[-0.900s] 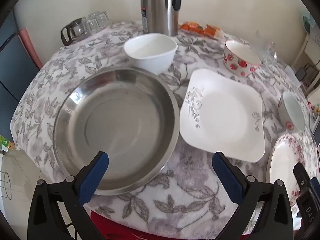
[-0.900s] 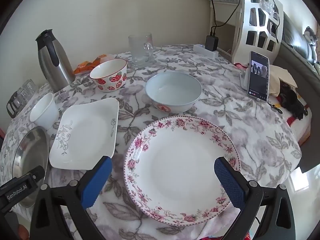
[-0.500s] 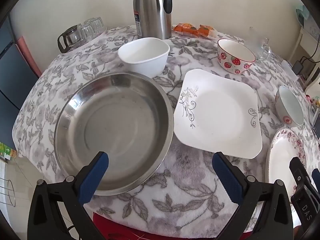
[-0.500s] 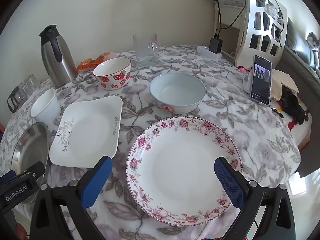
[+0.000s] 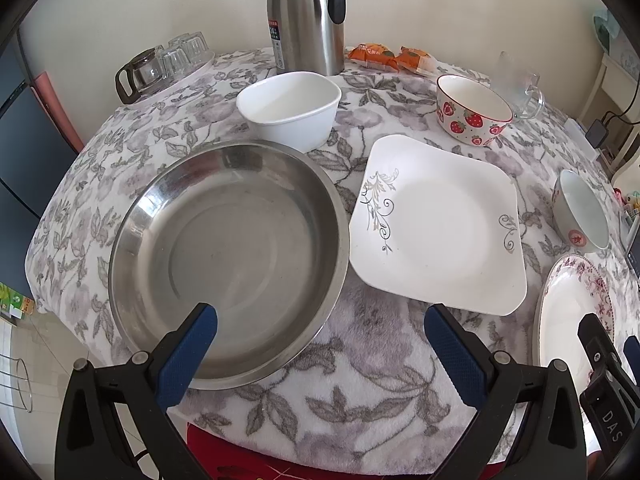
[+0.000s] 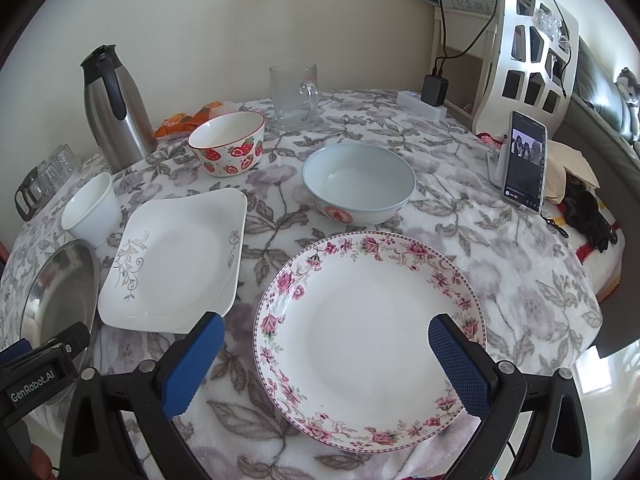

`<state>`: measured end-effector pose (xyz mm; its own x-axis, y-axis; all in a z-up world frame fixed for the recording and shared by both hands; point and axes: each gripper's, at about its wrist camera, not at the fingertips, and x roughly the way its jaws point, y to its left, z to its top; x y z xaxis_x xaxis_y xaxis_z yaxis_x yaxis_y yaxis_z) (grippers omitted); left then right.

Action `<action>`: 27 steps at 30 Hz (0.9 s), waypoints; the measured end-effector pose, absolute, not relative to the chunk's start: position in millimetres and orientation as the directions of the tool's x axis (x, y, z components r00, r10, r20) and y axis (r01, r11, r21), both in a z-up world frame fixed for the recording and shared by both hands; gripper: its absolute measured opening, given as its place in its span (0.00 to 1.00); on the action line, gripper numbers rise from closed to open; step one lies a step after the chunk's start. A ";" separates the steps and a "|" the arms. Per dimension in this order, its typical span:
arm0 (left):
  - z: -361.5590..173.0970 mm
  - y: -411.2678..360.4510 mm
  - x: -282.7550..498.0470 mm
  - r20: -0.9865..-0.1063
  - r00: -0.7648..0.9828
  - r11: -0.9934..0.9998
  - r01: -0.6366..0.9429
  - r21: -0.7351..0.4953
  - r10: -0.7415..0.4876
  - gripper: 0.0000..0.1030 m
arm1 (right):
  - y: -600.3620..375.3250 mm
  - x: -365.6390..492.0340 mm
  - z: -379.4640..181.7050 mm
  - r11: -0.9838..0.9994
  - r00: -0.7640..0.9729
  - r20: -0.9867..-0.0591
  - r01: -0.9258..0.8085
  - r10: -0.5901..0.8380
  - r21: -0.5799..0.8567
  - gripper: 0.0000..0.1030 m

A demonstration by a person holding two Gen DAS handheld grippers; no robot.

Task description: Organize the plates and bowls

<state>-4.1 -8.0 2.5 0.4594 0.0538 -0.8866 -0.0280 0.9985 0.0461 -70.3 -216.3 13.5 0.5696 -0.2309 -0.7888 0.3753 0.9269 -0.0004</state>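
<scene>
A round steel pan (image 5: pixel 228 256) lies at the table's left, a square white plate (image 5: pixel 436 224) with grey scrolls beside it. Behind them stand a white bowl (image 5: pixel 290 108) and a strawberry bowl (image 5: pixel 472 110). A pale blue bowl (image 6: pixel 358 184) sits behind a round rose-rimmed plate (image 6: pixel 370 316). My left gripper (image 5: pixel 320 344) hovers open above the pan's near rim, nothing between its fingers. My right gripper (image 6: pixel 326 360) hovers open over the near side of the rose-rimmed plate, holding nothing.
A steel thermos (image 5: pixel 308 16), a glass mug (image 6: pixel 294 96), snack packets (image 5: pixel 388 58) and a glass jug with upturned glasses (image 5: pixel 160 66) stand along the back. A phone (image 6: pixel 524 162) is propped at the right, near a power strip (image 6: pixel 422 106). The flowered cloth (image 5: pixel 360 392) covers the table.
Both grippers have drawn back and tilted up slightly, so the dishes sit lower in view and more of the far table shows. No dish has moved.
</scene>
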 end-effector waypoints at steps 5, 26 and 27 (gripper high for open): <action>1.6 -9.1 -4.1 -0.888 0.457 0.999 -0.027 0.047 0.055 1.00 | -216.5 -70.0 12.6 0.926 0.567 -0.791 0.377 -0.230 0.001 1.00; -3.0 -8.5 -2.5 -0.897 0.438 0.998 -0.033 0.048 0.058 1.00 | -216.1 -68.3 10.4 0.930 0.554 -0.800 0.367 -0.228 -0.011 1.00; -3.1 -8.5 -2.4 -0.898 0.436 0.998 -0.033 0.049 0.058 1.00 | -215.9 -67.9 10.6 0.930 0.554 -0.801 0.368 -0.228 -0.011 1.00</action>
